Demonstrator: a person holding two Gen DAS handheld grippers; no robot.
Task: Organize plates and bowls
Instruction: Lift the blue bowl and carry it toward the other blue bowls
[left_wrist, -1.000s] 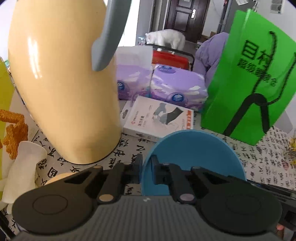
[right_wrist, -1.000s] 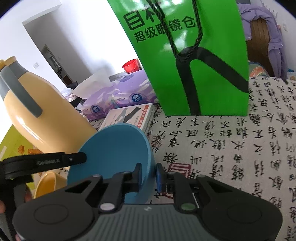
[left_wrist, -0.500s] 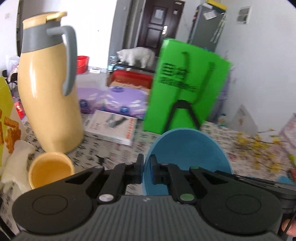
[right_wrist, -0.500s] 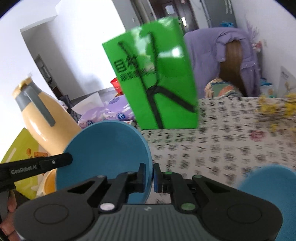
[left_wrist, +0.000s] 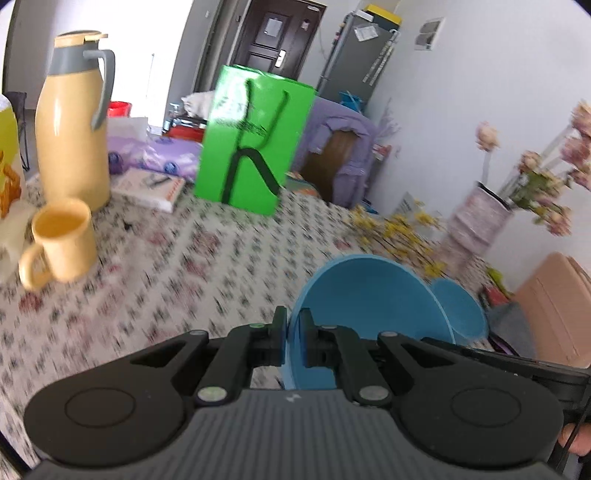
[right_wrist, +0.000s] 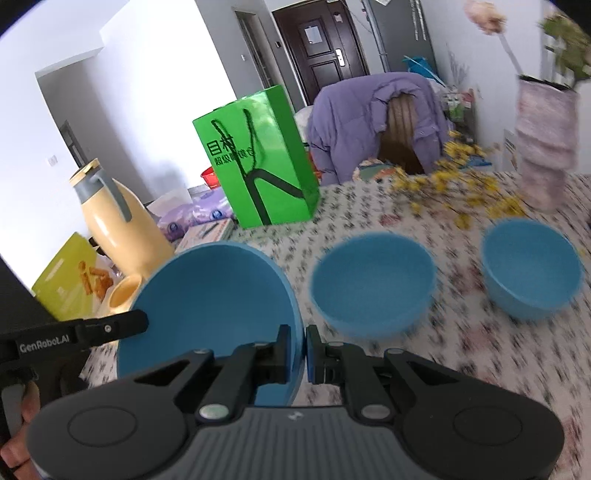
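Note:
A large blue bowl (left_wrist: 369, 299) (right_wrist: 210, 291) hangs above the patterned tablecloth, held from both sides. My left gripper (left_wrist: 293, 325) is shut on its left rim, and my right gripper (right_wrist: 303, 341) is shut on its right rim. The left gripper's finger (right_wrist: 110, 326) reaches the bowl's far edge in the right wrist view. Two smaller blue bowls stand on the table to the right, the nearer one (right_wrist: 373, 280) close beside the held bowl and the other (right_wrist: 532, 266) further right. In the left wrist view one of them (left_wrist: 461, 310) peeks out behind the held bowl.
A yellow jug (left_wrist: 74, 125), a yellow mug (left_wrist: 61, 243), a green paper bag (left_wrist: 255, 140) and tissue packs stand at the back left. A pink vase with flowers (right_wrist: 543, 147) and scattered yellow blossoms (right_wrist: 454, 184) lie at the back right. A chair with a purple jacket (right_wrist: 373, 118) stands behind the table.
Both grippers have carried the blue bowl up and to the right, away from the jug and the green bag. The two smaller blue bowls have come into view.

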